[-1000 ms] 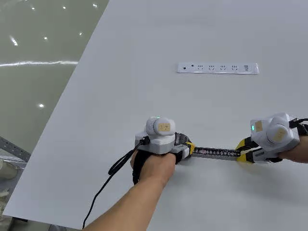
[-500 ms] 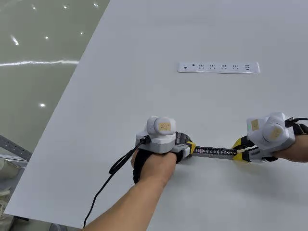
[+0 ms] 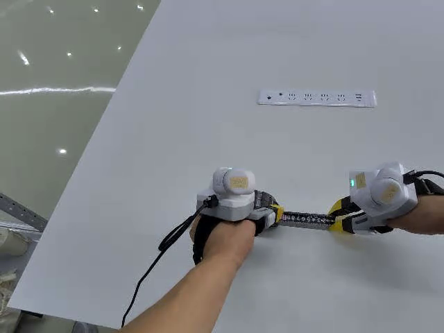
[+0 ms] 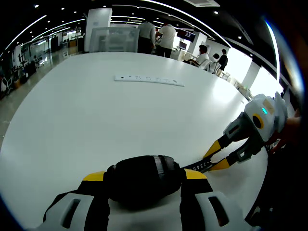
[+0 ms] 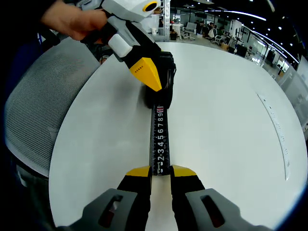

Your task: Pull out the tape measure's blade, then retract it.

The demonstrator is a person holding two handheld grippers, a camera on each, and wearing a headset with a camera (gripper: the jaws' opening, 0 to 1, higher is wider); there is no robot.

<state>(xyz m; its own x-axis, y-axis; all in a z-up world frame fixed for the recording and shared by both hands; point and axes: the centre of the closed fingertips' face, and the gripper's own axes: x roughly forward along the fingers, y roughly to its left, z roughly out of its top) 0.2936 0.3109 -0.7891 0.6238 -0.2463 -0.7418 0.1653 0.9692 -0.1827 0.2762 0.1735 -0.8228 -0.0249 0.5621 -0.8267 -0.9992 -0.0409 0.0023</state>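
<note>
A white table (image 3: 208, 104) carries a power strip (image 3: 317, 98); beside it, a glossy grey-green floor (image 3: 55, 125) mirrors small light spots (image 3: 69, 53).

Numerals 2 through 9 — white on the dark tape blade (image 5: 160, 139) (next mark red, illegible)

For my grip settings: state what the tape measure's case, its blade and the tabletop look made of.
Case: black, matte, softly rounded, probably plastic or rubber-coated; the look leaves it open. Blade: thin dark strip with printed white numerals, likely coated steel. Tabletop: plain white, smooth, low sheen, perhaps laminate.
</note>
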